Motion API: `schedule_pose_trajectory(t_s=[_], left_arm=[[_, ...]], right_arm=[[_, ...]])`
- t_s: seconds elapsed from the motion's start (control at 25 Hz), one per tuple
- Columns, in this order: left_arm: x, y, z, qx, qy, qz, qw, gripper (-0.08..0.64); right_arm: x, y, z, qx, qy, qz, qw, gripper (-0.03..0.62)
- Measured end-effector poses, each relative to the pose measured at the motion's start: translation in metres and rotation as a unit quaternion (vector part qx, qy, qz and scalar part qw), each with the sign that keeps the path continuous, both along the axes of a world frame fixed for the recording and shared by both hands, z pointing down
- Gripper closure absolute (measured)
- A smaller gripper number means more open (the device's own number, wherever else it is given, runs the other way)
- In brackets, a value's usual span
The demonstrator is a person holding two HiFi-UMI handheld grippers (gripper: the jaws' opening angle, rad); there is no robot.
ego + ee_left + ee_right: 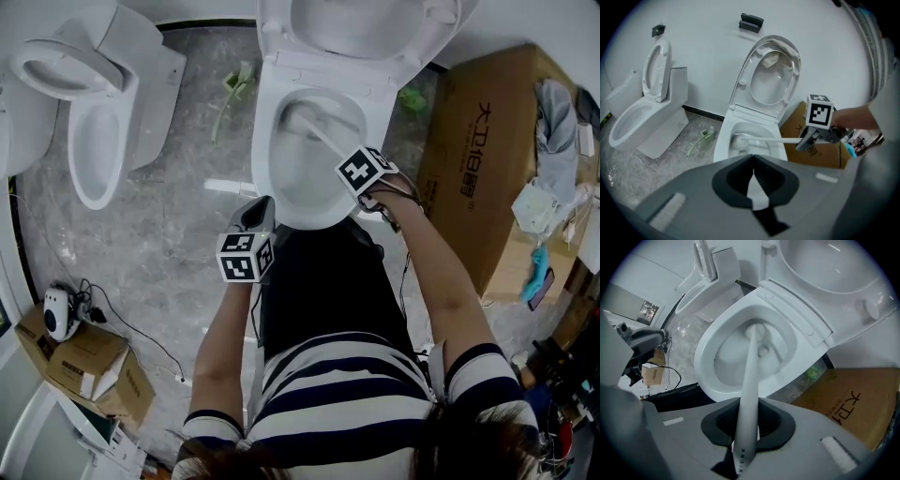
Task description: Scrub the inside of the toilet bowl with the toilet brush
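Observation:
The white toilet bowl [267, 192] stands at the top middle of the head view with its lid [356, 28] up. My right gripper [364, 178] hangs over the bowl's right rim, shut on the handle of the white toilet brush [323, 139]. The handle [751, 380] runs down between the jaws, and the brush head [757, 331] rests deep in the bowl [705, 366] near the drain. My left gripper [257, 214] is held in front of the bowl's near rim, shut and empty. The left gripper [754, 171] view shows the brush [768, 139] crossing the bowl [721, 145].
A second toilet [94, 122] stands at the left. A large cardboard box [487, 159] is close to the bowl's right side. A green item [230, 89] lies on the grey floor between the toilets. Small boxes [84, 361], a white device [58, 312] and cables are at the lower left.

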State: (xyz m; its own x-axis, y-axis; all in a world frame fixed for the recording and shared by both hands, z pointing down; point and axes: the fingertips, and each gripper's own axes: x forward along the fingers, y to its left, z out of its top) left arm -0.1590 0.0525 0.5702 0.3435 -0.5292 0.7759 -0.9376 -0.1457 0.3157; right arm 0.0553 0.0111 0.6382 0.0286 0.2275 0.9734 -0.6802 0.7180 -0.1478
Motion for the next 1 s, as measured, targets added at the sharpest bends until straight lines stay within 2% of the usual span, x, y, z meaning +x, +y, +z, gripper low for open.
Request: schedule_pose_trajectory(t_s=[0.24, 0.44, 1.0], left_arm=[[0.003, -0.001, -0.004, -0.001, 0.012, -0.010, 0.9999, 0.560], [0.008, -0.003, -0.012, 0.002, 0.029, -0.007, 0.9996, 0.560], [0.021, -0.003, -0.043, 0.024, 0.015, 0.016, 0.9995, 0.560]], right_arm=[[0.010, 0.008, -0.002, 0.000, -0.009, 0.041, 0.999, 0.531], [0.016, 0.023, -0.011, -0.006, -0.017, 0.052, 0.998, 0.531], [0.031, 0.057, -0.060, 0.013, -0.047, 0.097, 0.994, 0.531]])
